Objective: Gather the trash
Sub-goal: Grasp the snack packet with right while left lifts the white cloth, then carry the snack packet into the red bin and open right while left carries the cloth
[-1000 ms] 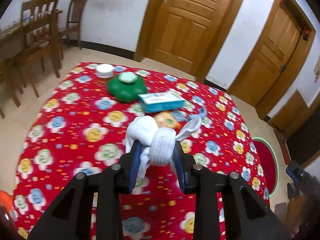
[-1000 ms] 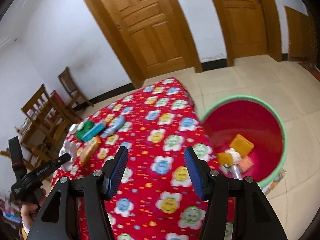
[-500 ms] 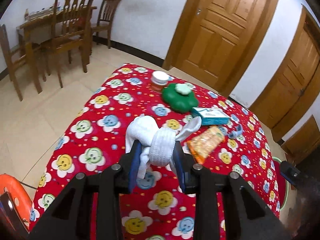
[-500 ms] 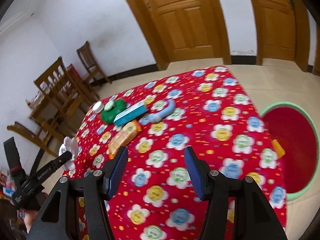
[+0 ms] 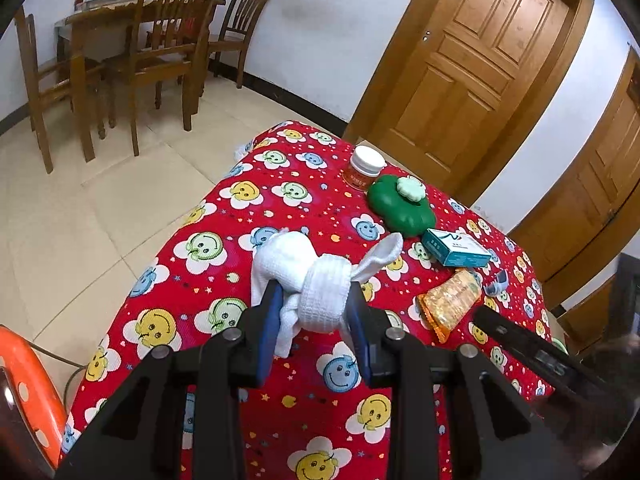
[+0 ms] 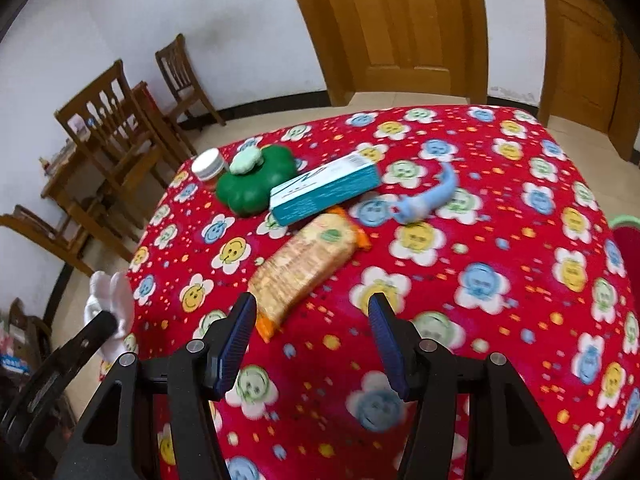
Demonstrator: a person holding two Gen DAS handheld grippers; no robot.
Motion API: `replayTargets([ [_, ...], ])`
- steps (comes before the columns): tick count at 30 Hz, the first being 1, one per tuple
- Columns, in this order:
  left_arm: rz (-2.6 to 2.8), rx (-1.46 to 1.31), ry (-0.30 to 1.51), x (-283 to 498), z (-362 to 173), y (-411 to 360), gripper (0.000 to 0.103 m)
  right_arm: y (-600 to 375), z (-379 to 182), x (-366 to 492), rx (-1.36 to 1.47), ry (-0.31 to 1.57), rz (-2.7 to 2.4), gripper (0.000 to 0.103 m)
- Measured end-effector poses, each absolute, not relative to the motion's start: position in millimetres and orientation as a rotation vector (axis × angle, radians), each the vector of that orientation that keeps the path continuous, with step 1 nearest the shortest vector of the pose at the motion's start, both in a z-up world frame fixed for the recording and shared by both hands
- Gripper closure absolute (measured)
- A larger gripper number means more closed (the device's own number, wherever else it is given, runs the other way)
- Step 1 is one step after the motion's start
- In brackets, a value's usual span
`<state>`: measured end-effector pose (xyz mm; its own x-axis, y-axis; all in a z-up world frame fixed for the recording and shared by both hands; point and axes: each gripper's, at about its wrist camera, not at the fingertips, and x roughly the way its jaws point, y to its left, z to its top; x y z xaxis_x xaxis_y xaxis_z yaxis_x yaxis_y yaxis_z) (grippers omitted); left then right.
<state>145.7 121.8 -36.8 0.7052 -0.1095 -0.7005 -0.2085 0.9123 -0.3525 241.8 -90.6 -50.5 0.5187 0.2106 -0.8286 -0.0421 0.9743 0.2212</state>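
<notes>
Table (image 6: 500, 280) under red smiley-flower cloth. Left claw (image 5: 316, 316) clamped on a white sock bundle (image 5: 316, 284), held above the table's near edge. Right claw (image 6: 312, 344) wide open, empty, just short of an orange snack packet (image 6: 308, 260).

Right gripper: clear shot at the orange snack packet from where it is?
Probably yes. The right gripper is open and empty, and the orange snack packet lies flat just ahead of its fingertips, nothing between. The teal box touches only the packet's far end.
</notes>
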Motion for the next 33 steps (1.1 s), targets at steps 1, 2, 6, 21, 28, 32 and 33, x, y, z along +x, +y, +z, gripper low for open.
replayTargets([
  [1, 0.053, -0.434, 0.792, 145.4, -37.5, 122.3, 0.070, -86.2, -53.4, 245.5, 0.177, 1.020, 0.151, 0.044],
  [2, 0.049, -0.436, 0.791, 144.9, -38.3, 122.4, 0.070, -80.8, -56.7, 249.8, 0.171, 1.023, 0.149, 0.044],
  [6, 0.032, -0.440, 0.793, 145.3, -41.2, 122.2, 0.070, -69.6, -63.7, 258.8, 0.155, 1.007, 0.128, 0.043],
  [21, 0.007, -0.444, 0.803, 146.3, -43.5, 117.8, 0.070, -58.4, -87.3, 279.1, 0.085, 1.003, 0.046, 0.037],
  [28, -0.023, -0.423, 0.794, 142.2, -35.4, 104.0, 0.070, -77.5, -83.8, 265.8, 0.058, 1.030, 0.093, 0.076],
  [32, -0.054, -0.415, 0.797, 139.7, -30.2, 93.9, 0.070, -91.5, -81.0, 248.7, 0.060, 1.042, 0.137, 0.078],
  [33, -0.059, -0.413, 0.798, 139.3, -28.8, 92.2, 0.070, -95.2, -79.4, 242.5, 0.055, 1.041, 0.147, 0.078],
])
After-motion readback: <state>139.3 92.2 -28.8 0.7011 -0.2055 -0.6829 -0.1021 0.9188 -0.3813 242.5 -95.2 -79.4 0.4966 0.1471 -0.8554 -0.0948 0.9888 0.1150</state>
